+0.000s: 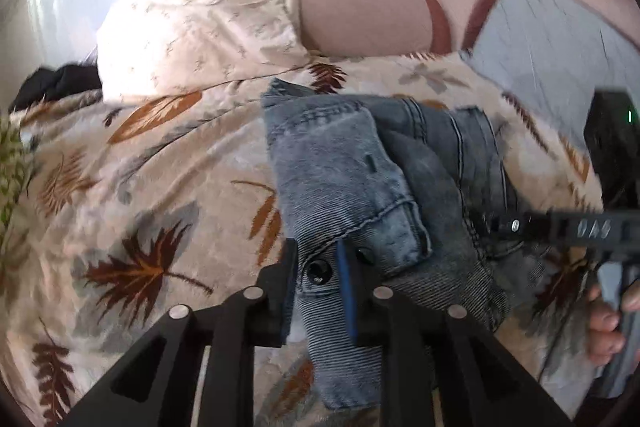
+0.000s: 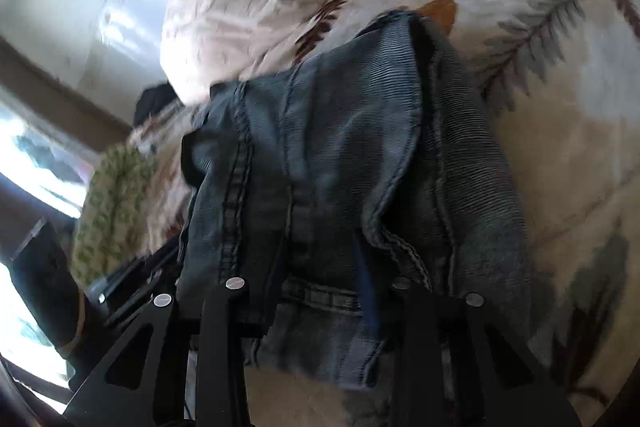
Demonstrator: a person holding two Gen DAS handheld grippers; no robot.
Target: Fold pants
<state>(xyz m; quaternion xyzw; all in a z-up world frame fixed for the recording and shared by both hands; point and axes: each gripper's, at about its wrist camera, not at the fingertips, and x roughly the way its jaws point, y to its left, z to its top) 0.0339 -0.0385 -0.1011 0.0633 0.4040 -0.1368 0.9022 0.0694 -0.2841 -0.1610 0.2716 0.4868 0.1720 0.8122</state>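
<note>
Both grippers pinch the jeans [image 1: 352,187] — left gripper [image 1: 320,279] at the waistband button, right gripper [image 2: 320,291] likewise — a pillow [image 1: 200,27] beyond.

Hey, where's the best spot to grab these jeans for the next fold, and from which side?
Grip the jeans at the thick waistband by the button, coming in from the near edge as the left gripper does. That stitched band is stiff and sticks out toward you, so it probably won't slip.
</note>
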